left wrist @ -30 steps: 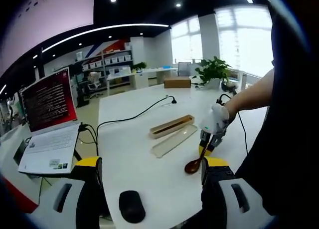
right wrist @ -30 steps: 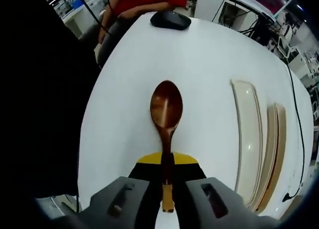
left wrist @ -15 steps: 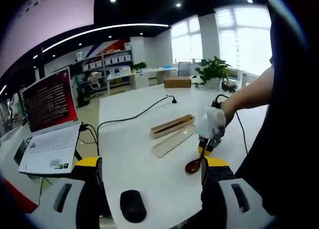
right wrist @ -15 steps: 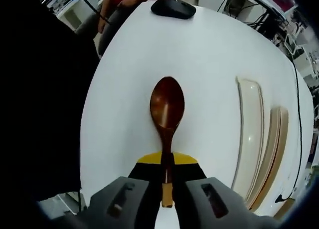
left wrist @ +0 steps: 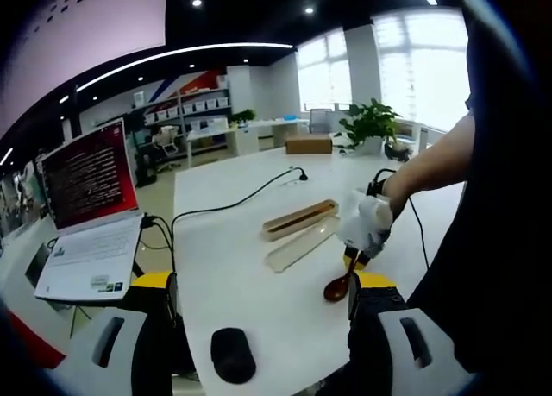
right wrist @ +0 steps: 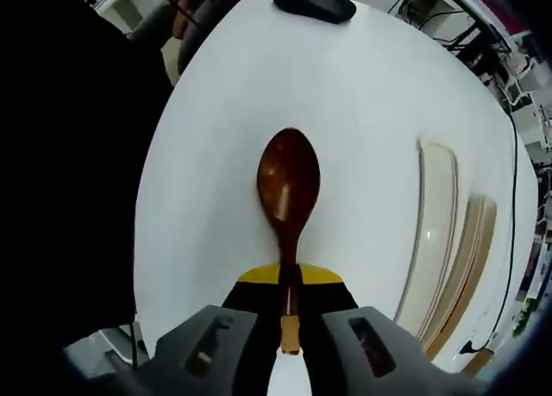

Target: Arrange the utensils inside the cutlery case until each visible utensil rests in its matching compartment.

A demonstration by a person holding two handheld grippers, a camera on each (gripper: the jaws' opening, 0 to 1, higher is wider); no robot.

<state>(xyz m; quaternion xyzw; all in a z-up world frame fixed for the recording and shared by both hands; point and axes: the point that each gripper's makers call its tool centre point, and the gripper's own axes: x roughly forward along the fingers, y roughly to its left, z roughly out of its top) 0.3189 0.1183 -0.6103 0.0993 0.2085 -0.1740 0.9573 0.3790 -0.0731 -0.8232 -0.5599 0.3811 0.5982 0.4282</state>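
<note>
A dark brown wooden spoon (right wrist: 288,189) hangs over the white table, its handle clamped in my right gripper (right wrist: 288,303), which is shut on it. In the left gripper view that spoon (left wrist: 338,286) and the right gripper (left wrist: 362,234) sit just right of the cutlery case. The wooden case base (left wrist: 299,218) lies open with a dark utensil inside, and its pale lid (left wrist: 301,243) lies beside it. In the right gripper view the lid (right wrist: 433,232) and base (right wrist: 466,267) lie at the right. My left gripper (left wrist: 259,314) stands open near the table's front edge with nothing between its fingers.
A black mouse (left wrist: 233,355) lies near the table's front edge, seen also as the mouse (right wrist: 314,1) at the top of the right gripper view. A laptop (left wrist: 86,215) stands at the left, a black cable (left wrist: 233,202) runs across the table, and a potted plant (left wrist: 369,124) stands at the back.
The right gripper has carried the spoon slightly closer to the case and lifted a little. The left gripper has barely moved.
</note>
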